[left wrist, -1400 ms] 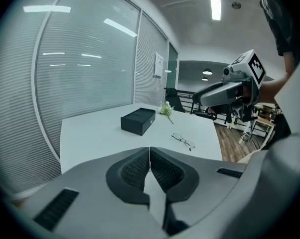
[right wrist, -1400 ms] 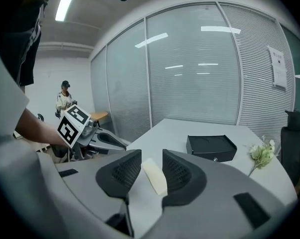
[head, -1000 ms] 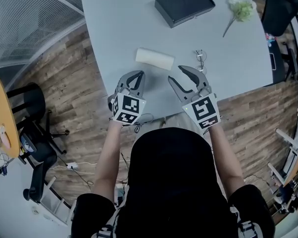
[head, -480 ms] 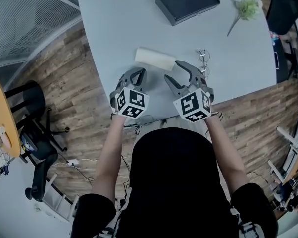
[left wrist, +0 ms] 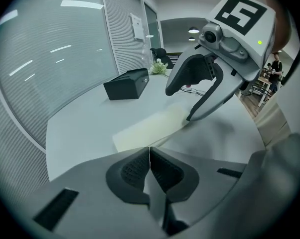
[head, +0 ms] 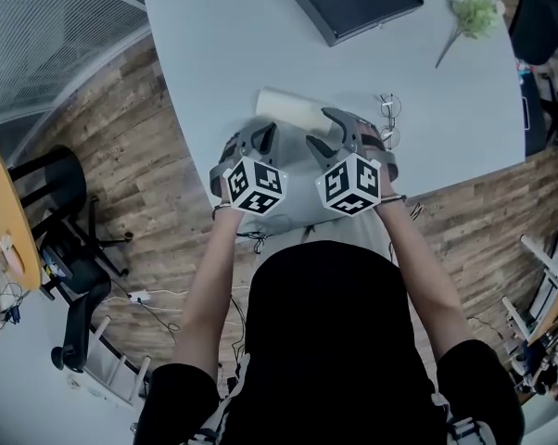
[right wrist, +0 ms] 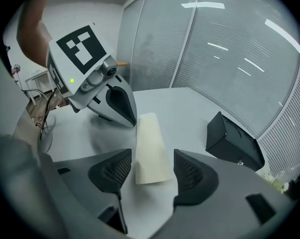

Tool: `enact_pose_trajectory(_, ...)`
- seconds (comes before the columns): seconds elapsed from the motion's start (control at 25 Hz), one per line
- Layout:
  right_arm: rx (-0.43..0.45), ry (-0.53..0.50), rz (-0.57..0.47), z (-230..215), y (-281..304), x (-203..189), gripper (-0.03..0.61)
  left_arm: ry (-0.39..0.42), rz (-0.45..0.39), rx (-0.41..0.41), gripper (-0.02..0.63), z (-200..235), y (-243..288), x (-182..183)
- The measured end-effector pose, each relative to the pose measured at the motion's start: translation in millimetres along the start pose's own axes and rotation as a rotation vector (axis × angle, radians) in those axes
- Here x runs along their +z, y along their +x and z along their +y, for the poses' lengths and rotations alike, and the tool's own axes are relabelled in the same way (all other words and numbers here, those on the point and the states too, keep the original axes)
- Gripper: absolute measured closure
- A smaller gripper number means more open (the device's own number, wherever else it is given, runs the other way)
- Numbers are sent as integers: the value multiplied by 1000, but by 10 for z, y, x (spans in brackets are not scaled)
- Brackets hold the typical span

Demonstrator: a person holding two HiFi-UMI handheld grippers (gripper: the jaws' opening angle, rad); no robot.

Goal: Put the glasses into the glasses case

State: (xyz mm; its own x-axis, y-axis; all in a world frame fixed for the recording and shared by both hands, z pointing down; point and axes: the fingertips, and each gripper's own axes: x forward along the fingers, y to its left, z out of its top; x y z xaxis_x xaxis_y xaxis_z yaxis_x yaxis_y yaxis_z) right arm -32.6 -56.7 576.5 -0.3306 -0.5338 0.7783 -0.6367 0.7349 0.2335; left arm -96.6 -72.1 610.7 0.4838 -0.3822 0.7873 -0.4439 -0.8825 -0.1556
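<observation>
We judge the glasses (head: 388, 119) light, thin-framed and fragile, best pinched at the bridge. They lie on the table (head: 214, 44) just right of the right gripper (right wrist: 151, 169). Its jaws have just been opening wide and frame the near end of the cream glasses case (right wrist: 150, 151) without touching it. We note the left gripper (left wrist: 149, 151) closed on nothing.
</observation>
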Motion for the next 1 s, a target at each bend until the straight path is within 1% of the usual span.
enact_pose_trajectory(0.16,-4,-11,28,23,109,-96,298,-13,16,-3,589,18,55,-44)
enact_pose_trajectory(0.4,0,-13,45,53,192,-151,285,-24,14,-3,589,42,101,-64)
enact_pose_trajectory(0.76,-32,-99,64,41,287,-228,287,-42,23,-5,590,31,143,-63)
enact_pose_trajectory(0.8,-34,-100,62,35,289,-227,298,-44,23,-3,591,32,143,-62)
enact_pose_trajectory(1.0,-13,-75,50,12,278,-210,305,-68,15,4,591,41,146,-61)
